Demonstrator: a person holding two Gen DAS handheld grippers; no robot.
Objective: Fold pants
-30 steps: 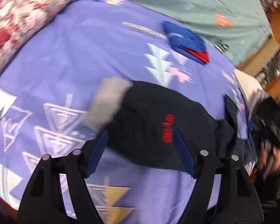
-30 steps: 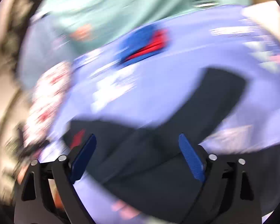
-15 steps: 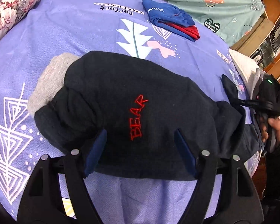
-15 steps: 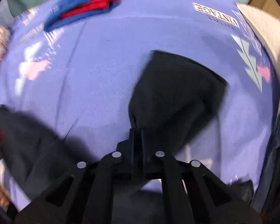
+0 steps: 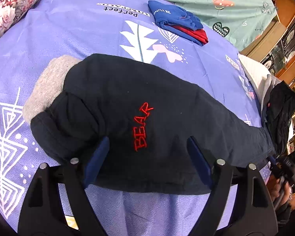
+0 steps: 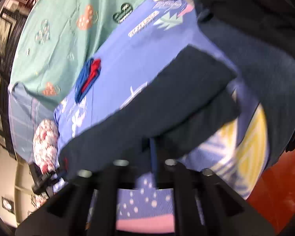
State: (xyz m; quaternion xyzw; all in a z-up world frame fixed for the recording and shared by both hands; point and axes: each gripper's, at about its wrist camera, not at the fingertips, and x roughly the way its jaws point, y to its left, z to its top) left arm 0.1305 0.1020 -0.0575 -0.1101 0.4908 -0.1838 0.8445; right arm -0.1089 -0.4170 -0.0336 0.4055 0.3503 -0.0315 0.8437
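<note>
One pair of dark navy pants (image 5: 139,106) is lying folded over on the purple patterned bedspread (image 5: 72,31), with red "BEAR" stitching (image 5: 142,126) facing up near the middle of the fabric. Beside the pants' left end a grey garment (image 5: 47,84) is poking out, partly tucked under the dark cloth. Beyond the pants, further up the bedspread, a small folded stack of blue and red clothes (image 5: 179,22) is sitting well apart from them, and past that a teal sheet with heart prints (image 5: 226,2) is covering the far side. A floral pillow (image 5: 15,5) is resting at the bedspread's far left corner.

Over the near edge of the pants the left gripper (image 5: 147,157) is hovering with its jaws opening wide; its blue pads are straddling the cloth without pressing on it.

At the pants' right end the right gripper (image 6: 147,147) is working in a heavily blurred view. Its jaws are standing only a narrow way apart and are opening, with a fold of the dark pants (image 6: 157,106) running down between them; whether the pads are pinching the cloth I cannot tell through the blur. A person's dark clothing (image 6: 255,19) is filling the space to the right of the pants in that view.
</note>
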